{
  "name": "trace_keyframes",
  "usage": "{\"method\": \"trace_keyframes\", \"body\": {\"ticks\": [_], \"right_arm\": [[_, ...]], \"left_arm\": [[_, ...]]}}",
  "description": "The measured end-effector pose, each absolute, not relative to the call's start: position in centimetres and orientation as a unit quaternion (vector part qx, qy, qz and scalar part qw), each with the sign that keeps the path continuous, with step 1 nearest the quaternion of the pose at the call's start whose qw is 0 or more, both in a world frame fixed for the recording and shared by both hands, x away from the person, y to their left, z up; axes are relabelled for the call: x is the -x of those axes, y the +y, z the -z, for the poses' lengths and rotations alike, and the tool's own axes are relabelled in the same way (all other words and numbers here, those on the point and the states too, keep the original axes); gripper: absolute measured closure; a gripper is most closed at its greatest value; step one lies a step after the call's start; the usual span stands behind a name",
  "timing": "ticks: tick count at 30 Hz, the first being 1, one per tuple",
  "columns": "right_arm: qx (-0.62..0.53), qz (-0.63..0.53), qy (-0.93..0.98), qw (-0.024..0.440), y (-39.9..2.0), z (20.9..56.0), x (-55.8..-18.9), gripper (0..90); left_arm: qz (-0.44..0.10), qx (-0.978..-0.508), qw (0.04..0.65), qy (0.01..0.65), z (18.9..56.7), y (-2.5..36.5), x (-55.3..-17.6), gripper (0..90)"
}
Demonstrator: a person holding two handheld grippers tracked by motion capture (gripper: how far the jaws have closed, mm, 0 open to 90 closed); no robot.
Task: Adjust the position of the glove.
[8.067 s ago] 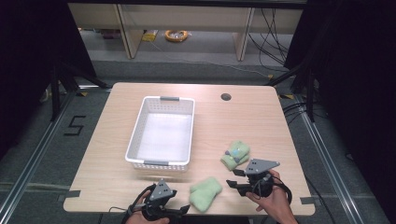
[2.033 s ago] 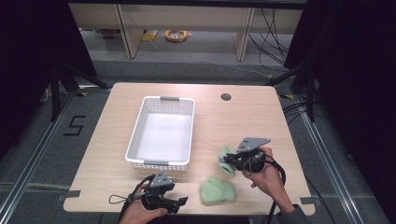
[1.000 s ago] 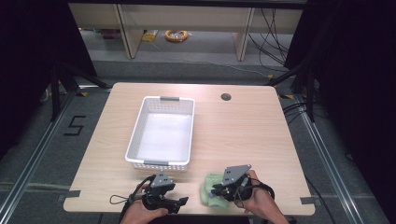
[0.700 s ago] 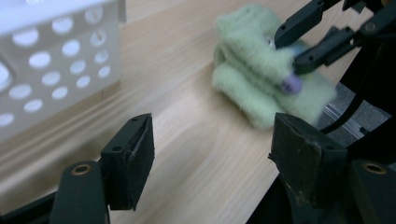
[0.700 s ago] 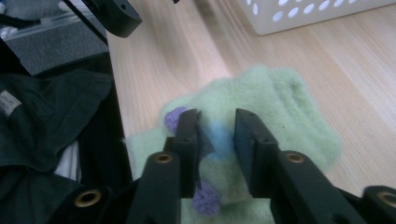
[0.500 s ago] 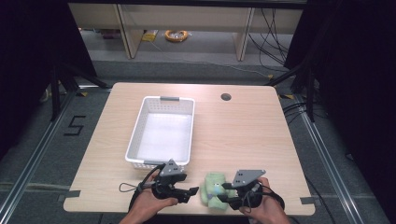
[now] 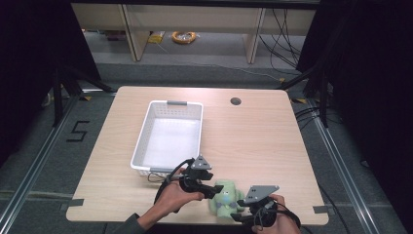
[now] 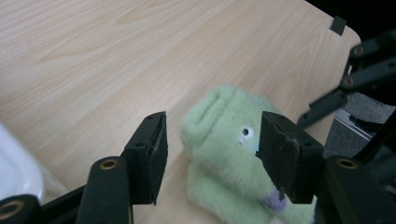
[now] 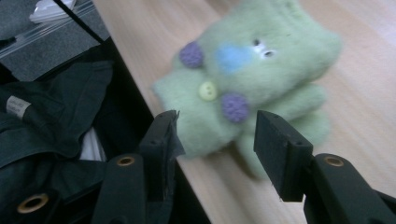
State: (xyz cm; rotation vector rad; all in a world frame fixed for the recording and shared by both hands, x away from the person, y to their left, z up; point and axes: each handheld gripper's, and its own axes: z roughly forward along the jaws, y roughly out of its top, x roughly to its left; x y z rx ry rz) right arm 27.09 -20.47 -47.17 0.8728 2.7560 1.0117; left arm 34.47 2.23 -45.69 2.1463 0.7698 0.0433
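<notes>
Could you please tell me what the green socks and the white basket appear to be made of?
The green socks look like fuzzy fleece or plush: matte, soft nap, with sewn-on eyes and a button. The white basket looks like moulded plastic, judging by its thin walls slotted along the near side; the finish is hard to tell.

Probably a lab: black curtains (image 7: 29, 58), floor tape markings (image 7: 78, 131), loose cables (image 7: 287, 29).

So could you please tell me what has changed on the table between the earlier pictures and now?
The two green socks, earlier lying apart at the right, now sit together as one stacked pair of green socks at the near edge. The right hand-held gripper carried one over and has let go; its jaws stand open. The left hand-held gripper has moved in, open around the pair. The white basket stayed put.
</notes>
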Motion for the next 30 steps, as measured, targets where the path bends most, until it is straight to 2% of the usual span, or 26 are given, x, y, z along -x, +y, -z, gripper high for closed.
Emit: {"method": "trace_keyframes", "body": {"ticks": [5,6,7,8,9,12,14,16,17,18,20,23,30], "right_arm": [[-0.278,-0.312,0.907,0.059,-19.4,47.9,-26.7,45.1],[-0.278,-0.310,0.907,0.064,-19.4,48.0,-26.7,44.7],[-0.266,-0.313,0.909,0.072,-19.3,48.3,-26.9,43.0],[-0.289,-0.309,0.904,0.062,-19.2,48.3,-26.7,42.8],[-0.298,-0.300,0.905,0.054,-19.2,48.3,-26.6,43.9],[-0.313,-0.289,0.903,0.054,-19.1,48.3,-26.4,50.8],[-0.307,-0.287,0.906,0.058,-19.2,48.3,-26.5,58.5],[-0.302,-0.283,0.909,0.053,-19.2,48.5,-26.6,64.0],[-0.274,-0.292,0.914,0.065,-19.5,48.8,-27.0,71.6],[-0.274,-0.292,0.914,0.065,-19.5,48.8,-27.0,71.6],[-0.280,-0.294,0.912,0.053,-19.5,48.6,-26.9,78.4],[-0.280,-0.301,0.910,0.055,-19.6,48.6,-26.8,81.5],[-0.246,-0.321,0.912,0.077,-20.4,47.0,-27.1,82.2]], "left_arm": [[0.006,-0.861,0.412,0.299,46.3,1.4,-35.4,42.8],[0.008,-0.874,0.397,0.278,46.4,1.6,-35.8,42.8],[0.012,-0.873,0.390,0.292,46.5,1.4,-35.7,42.9],[0.021,-0.866,0.395,0.305,46.8,1.2,-35.7,42.5],[0.025,-0.878,0.377,0.294,46.9,1.4,-35.8,42.0],[0.033,-0.883,0.373,0.283,47.4,1.6,-36.1,42.4],[0.045,-0.872,0.384,0.299,47.8,1.3,-35.8,47.6],[0.044,-0.878,0.379,0.289,47.9,1.6,-35.9,50.8],[0.048,-0.879,0.376,0.288,47.9,1.6,-35.8,56.8],[0.046,-0.878,0.378,0.289,47.9,1.7,-35.8,56.8],[0.044,-0.871,0.388,0.299,47.9,1.7,-35.5,65.1],[0.041,-0.880,0.378,0.285,47.7,2.2,-35.4,74.1],[0.029,-0.860,0.413,0.300,46.4,2.9,-34.2,77.0]]}}
